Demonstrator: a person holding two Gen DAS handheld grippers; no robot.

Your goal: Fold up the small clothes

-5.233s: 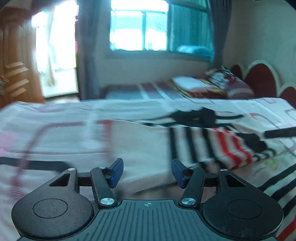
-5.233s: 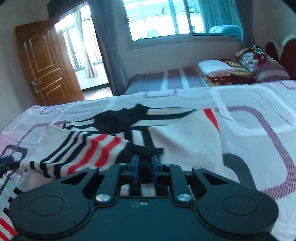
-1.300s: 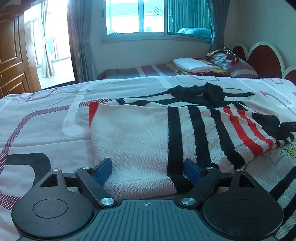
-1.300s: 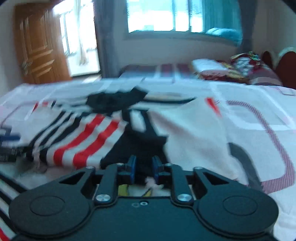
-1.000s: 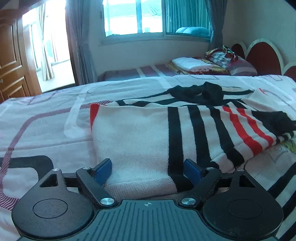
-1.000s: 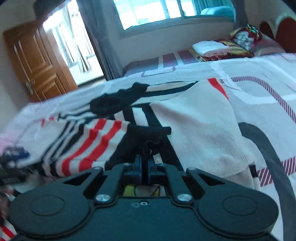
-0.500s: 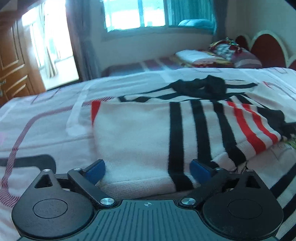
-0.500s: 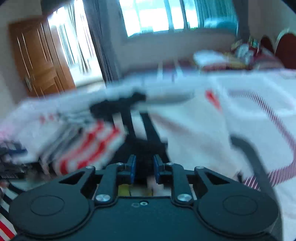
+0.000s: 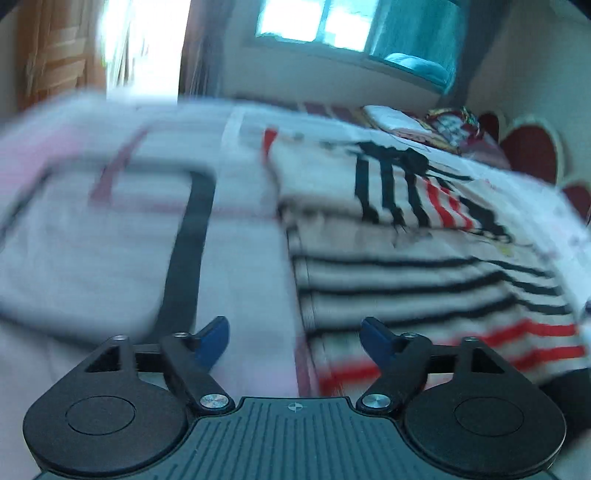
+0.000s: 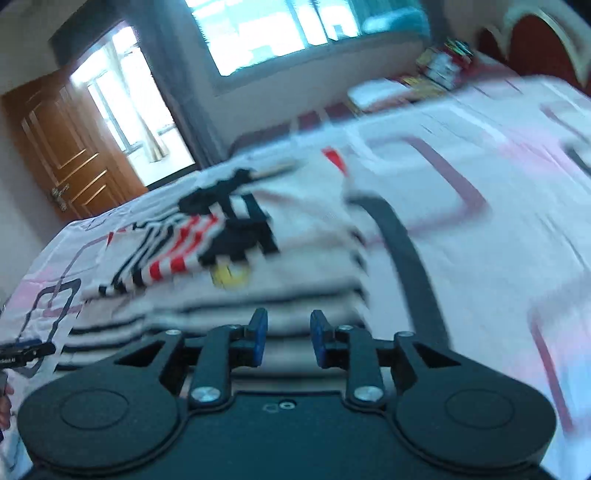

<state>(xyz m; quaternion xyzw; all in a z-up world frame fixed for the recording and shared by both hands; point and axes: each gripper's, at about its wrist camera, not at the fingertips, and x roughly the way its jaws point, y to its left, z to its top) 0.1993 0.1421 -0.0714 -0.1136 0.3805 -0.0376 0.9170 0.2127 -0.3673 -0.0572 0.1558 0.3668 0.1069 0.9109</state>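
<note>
A white knit sweater [image 9: 424,295] with black and red stripes lies flat on the patterned bedspread [image 9: 92,240], both sleeves [image 9: 399,184] folded across its chest. My left gripper [image 9: 295,339] hovers over the sweater's lower left edge; its jaws are closing with nothing pressed between the pads. In the right wrist view the sweater [image 10: 258,258] lies ahead, a yellow patch [image 10: 229,275] showing below the sleeves. My right gripper [image 10: 288,339] hangs over the lower body, jaws narrowly apart and opening, holding nothing. The left gripper [image 10: 22,350] shows at that view's left edge.
A wooden door [image 10: 62,155] stands at the back left beside a bright window [image 10: 295,33]. Folded bedding and pillows [image 9: 443,125] are piled at the far end by a red headboard [image 9: 528,155]. Both views are motion-blurred.
The right gripper let go of the black sleeve cuff and opened. Both grippers drew back from the folded sleeves toward the sweater's lower part, and both views tilted.
</note>
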